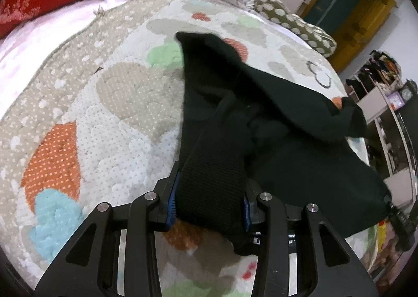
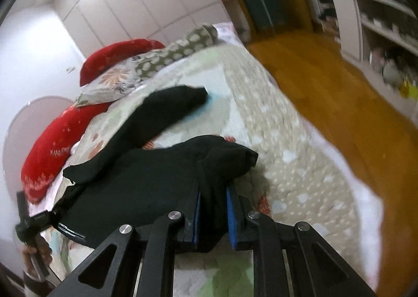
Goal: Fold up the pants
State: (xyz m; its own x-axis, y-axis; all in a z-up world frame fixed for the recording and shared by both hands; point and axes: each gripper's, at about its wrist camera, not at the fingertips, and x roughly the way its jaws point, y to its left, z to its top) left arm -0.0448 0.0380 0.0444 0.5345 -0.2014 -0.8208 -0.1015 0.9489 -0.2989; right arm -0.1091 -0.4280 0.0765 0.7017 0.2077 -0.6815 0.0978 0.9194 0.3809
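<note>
Pants (image 1: 261, 114) pinched between jaws of both grippers, above quilt (image 1: 104, 103).

A home bedroom is shown: a quilted bed (image 1: 104, 103), red pillows (image 2: 54, 145) at its head, wardrobe doors (image 2: 135, 4) behind.

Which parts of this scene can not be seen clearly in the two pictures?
- Left wrist view: the black knit pants hide the left gripper's pad faces.
- Right wrist view: the right gripper's fingertips are buried in the cloth.
- Right wrist view: the white shelves are too blurred to read their contents.
</note>
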